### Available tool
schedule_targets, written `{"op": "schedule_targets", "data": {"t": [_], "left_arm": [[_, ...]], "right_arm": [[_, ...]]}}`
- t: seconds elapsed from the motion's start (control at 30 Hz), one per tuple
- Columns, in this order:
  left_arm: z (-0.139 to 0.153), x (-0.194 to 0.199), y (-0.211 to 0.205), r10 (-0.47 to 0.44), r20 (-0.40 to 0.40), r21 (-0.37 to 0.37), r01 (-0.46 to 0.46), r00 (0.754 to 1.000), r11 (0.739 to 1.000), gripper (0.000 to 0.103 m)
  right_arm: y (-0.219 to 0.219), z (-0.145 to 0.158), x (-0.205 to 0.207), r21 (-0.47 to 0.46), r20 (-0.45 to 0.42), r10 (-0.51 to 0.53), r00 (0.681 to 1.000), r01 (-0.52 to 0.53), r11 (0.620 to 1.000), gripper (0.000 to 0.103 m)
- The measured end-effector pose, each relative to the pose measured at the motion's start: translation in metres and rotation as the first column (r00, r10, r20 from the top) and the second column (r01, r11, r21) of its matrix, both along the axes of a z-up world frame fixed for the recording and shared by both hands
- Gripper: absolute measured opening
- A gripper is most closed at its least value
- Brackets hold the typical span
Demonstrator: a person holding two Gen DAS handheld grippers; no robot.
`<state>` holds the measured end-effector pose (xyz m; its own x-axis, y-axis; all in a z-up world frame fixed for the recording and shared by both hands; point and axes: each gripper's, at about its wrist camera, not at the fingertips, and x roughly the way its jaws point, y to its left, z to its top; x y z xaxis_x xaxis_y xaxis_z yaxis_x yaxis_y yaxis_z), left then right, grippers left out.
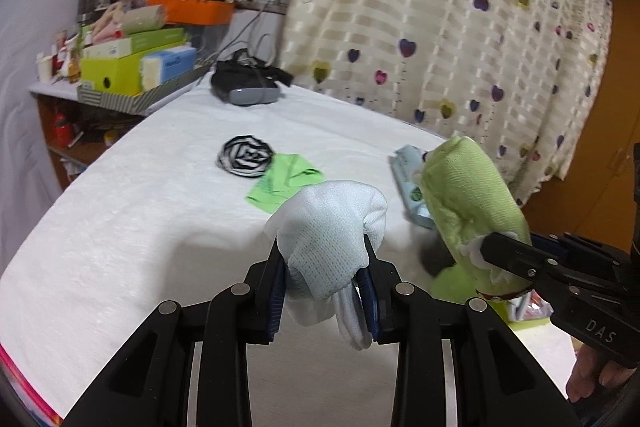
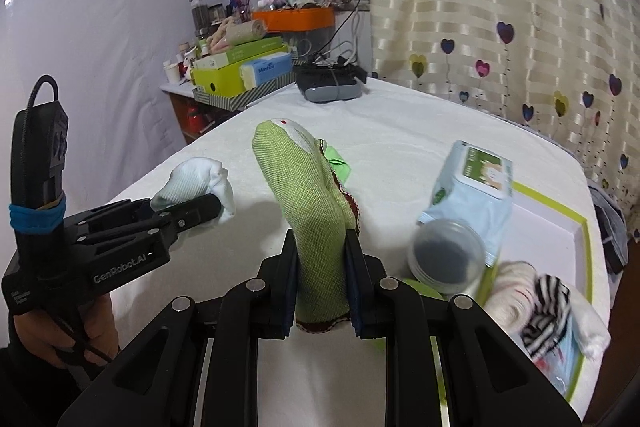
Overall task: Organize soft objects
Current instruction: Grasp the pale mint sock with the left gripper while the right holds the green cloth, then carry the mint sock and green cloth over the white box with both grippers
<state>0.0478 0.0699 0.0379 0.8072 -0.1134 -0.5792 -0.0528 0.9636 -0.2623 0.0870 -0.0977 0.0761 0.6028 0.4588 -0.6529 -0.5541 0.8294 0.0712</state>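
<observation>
Black linkage bars fill the foreground of both wrist views. Between them, the left hand-held gripper (image 1: 326,287) is seen clenched on a white sock (image 1: 332,243), which bulges up and forward out of the narrow gap between the fingers and is lifted clear of the white surface (image 1: 140,207). The right hand-held gripper (image 2: 322,283) is likewise clamped on a green sock (image 2: 310,203), whose long axis runs upright and slightly away from the camera, toe uppermost.

A tray (image 2: 576,223) with a lime-green rim lies to the right of the right gripper, close beside it, and already holds a cream and striped bundle (image 2: 532,303). A blue packet (image 2: 472,195) and a clear cup (image 2: 446,259) lie near its front edge. The right gripper is judged nearer the tray; the left is well apart from it.

Farther off, a striped roll (image 1: 245,157) and a green cloth (image 1: 282,183) remain touching on the surface.
</observation>
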Motion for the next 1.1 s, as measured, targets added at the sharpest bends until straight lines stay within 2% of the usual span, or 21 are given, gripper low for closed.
{"op": "schedule_targets", "data": {"t": [0.73,1.1], "left_arm": [[0.019,-0.020,-0.058,-0.144,0.040,-0.021,0.145,0.989,0.989,0.031],[0.024,-0.024,-0.093,-0.217,0.047,-0.009,0.218,0.975,0.976,0.031]], "right_arm": [[-0.051,0.006,-0.032,0.056,0.018,-0.049,0.999,0.047,0.997,0.022],[-0.092,0.010,-0.045,0.079,0.025,-0.126,0.992,0.124,0.989,0.022]]}}
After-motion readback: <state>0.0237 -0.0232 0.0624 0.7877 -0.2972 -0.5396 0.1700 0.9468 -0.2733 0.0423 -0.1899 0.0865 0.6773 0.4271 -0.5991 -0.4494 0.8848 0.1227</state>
